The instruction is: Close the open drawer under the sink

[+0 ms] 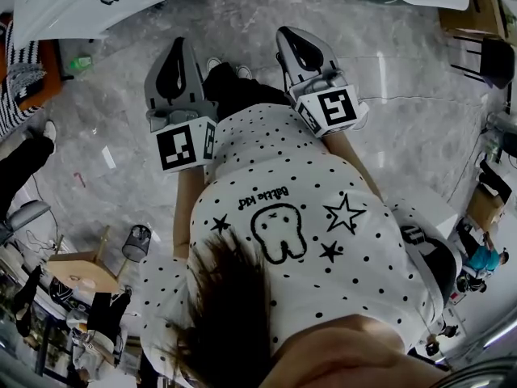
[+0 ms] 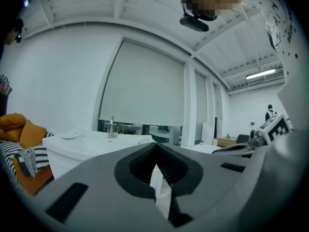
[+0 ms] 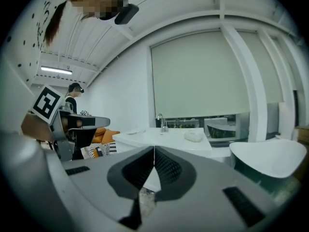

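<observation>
Left gripper (image 2: 156, 148) clenched, empty. Right gripper (image 3: 153, 151) clenched, empty. Both faced sink vanity (image 3: 169, 140), well apart from it.

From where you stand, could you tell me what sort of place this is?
Probably a showroom or studio staged as a home. A white sink cabinet with a tap stands on a marble-look floor in a tall white hall, and a sofa with orange cushions sits beside it.
</observation>
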{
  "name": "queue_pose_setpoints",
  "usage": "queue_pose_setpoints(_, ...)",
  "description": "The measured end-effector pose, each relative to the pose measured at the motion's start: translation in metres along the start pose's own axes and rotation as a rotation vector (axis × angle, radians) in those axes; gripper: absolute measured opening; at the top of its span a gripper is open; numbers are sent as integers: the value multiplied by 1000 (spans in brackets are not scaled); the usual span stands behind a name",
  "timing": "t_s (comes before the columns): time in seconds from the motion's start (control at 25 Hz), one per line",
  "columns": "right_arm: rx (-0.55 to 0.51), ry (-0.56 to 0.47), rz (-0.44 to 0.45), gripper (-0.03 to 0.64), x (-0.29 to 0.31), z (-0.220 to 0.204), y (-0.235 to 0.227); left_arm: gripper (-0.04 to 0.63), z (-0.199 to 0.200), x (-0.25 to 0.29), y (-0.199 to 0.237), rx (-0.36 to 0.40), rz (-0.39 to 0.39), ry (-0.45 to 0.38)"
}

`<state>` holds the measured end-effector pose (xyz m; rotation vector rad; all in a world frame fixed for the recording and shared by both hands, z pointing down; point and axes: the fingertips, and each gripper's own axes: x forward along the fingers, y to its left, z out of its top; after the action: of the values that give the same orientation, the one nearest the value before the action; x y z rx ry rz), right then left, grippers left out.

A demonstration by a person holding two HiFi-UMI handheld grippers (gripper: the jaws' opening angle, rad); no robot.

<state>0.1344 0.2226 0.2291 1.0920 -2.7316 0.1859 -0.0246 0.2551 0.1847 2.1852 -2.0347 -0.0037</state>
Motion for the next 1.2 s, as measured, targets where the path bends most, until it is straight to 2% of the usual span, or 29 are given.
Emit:
queue_pose_setpoints(0.48,10,30,-57,15,59,21,-4,5,15,53,39,-15,-85,24)
queue_pose_setpoints(0.76,31,41,-72,15,124,32,-38,5,25,123,64,-22,-112,35)
queue_pose_setpoints(1.04,41,59,-71,15,171,36,-87,5,21,186,71,-49,-91,68)
queue_pose_setpoints(1.2,42,57,-78,15,173,37,-94,5,23,193,71,-47,-92,66)
